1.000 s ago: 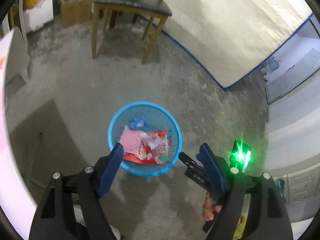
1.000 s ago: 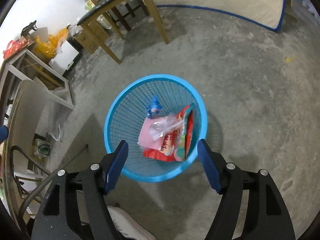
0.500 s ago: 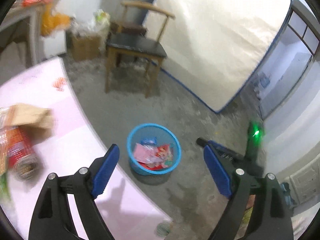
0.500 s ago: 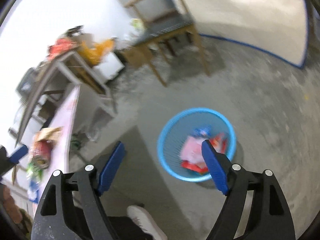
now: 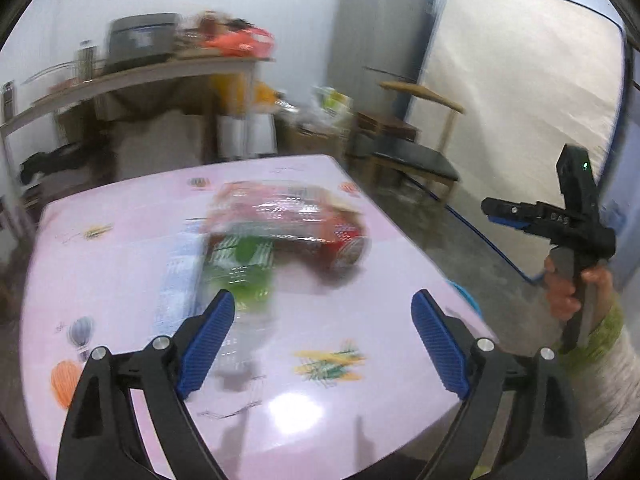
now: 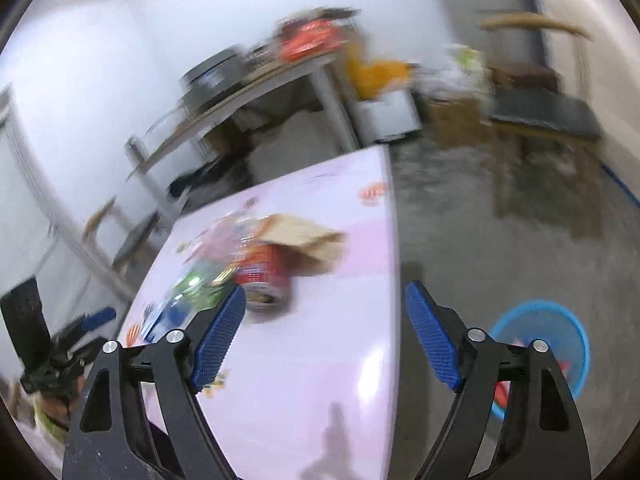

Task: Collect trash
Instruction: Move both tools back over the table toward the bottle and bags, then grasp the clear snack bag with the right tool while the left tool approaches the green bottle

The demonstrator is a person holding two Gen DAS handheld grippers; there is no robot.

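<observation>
Tongs on both hands tilt down over the pink surface [image 5: 360, 380]: left tongs [image 5: 320, 330] and right tongs [image 6: 324, 330] have just been spreading, nothing between them. Blurred trash [image 5: 280, 236] lies mid-surface; the blue basket [image 6: 576, 344] stands on the floor beside it.

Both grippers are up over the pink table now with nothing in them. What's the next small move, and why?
Probably ease the left gripper forward and down onto the green wrapper, the nearest piece of the trash pile, just ahead of its left finger. Its jaws have just been opening, with nothing between them. The red can lies behind, the blue basket waits on the floor. The right gripper is open too.
</observation>
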